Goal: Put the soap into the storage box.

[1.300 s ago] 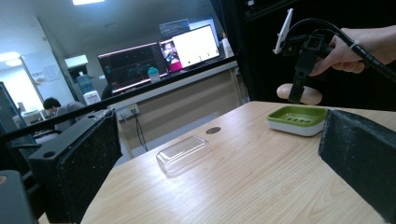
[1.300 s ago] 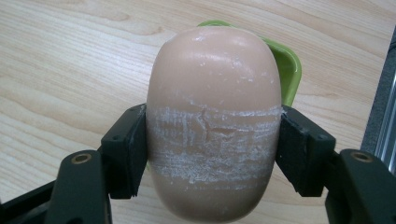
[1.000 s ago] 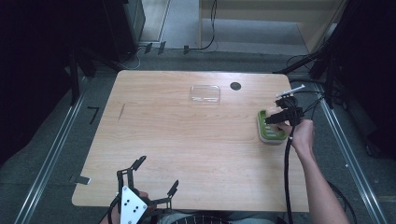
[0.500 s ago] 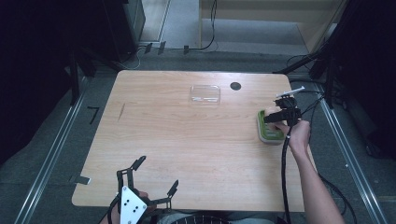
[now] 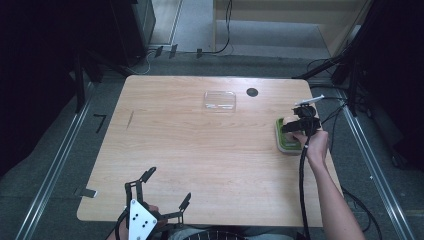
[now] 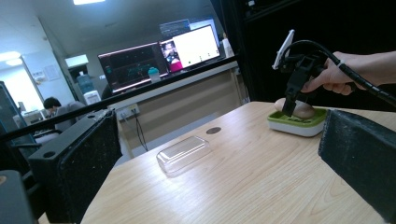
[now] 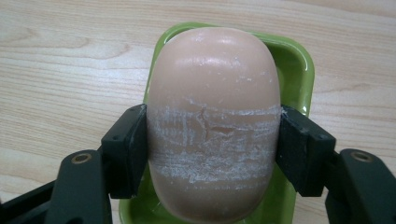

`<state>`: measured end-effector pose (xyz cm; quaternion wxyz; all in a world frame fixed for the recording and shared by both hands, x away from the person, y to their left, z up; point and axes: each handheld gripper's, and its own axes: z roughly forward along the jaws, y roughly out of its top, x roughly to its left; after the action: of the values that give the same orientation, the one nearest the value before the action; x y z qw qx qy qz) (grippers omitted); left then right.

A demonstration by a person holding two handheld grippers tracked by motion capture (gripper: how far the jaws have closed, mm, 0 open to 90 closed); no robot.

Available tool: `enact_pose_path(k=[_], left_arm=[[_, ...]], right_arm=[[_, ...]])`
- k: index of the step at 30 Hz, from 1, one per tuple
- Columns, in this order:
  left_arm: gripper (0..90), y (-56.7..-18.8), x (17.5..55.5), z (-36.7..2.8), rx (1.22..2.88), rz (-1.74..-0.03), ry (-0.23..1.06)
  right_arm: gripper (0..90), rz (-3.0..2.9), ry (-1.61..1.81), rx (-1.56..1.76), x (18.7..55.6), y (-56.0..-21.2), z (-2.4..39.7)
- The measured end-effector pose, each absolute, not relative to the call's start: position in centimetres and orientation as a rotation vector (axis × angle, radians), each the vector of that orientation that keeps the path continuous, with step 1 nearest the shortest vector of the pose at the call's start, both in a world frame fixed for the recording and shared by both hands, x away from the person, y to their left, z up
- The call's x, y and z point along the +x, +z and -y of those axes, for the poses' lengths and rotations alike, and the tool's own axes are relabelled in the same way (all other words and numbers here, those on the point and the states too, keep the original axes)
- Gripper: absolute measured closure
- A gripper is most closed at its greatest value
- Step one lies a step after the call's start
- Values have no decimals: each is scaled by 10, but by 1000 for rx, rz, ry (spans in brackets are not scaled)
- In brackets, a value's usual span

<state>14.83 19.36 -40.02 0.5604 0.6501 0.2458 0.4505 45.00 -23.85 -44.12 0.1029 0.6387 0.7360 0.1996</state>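
The soap [image 7: 212, 126] was a smooth, rounded bar of pale pinkish tan, with a glossy upper end and a broad band of white scuffing and fine cracks across its middle. The right gripper [image 7: 212, 144] had its black jaws pressed against the bar's two long sides, closed on it across the scuffed band. The bar sat over a green soap dish [image 7: 299, 65], whose glossy rim showed around the soap's far end from about ten o'clock to three o'clock; whether the soap rested on the dish or hung just above it could not be told. In the left gripper view the dish [image 6: 299, 122] showed a green top on a white base, with the soap [image 6: 303, 109] lying in it under the right gripper [image 6: 290, 109].

In the high view the dish [image 5: 286, 140] stood near the counter's right edge, at about three o'clock from the counter's middle. The left gripper [image 5: 167, 192] waited at the near edge, at about seven o'clock, its jaws spread wide and holding nothing.

The counter [image 5: 200, 150] was light wood with a plain grain. A clear plastic lid [image 5: 219, 100] lay at about twelve o'clock near the far edge, with a round dark hole [image 5: 252, 92] just beside it. Around the counter lay grey floor, metal rails and cables. The left gripper view took in a dim office with lit monitors [image 6: 159, 56] on a desk beyond.
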Motion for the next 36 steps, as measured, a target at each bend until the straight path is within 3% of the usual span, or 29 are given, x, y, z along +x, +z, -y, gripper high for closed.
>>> enact_pose_path(k=[36], left_arm=[[0,-400,148,-194,1534,-581,1063]], right_arm=[[344,-2150,512,1933,454,-458,234]])
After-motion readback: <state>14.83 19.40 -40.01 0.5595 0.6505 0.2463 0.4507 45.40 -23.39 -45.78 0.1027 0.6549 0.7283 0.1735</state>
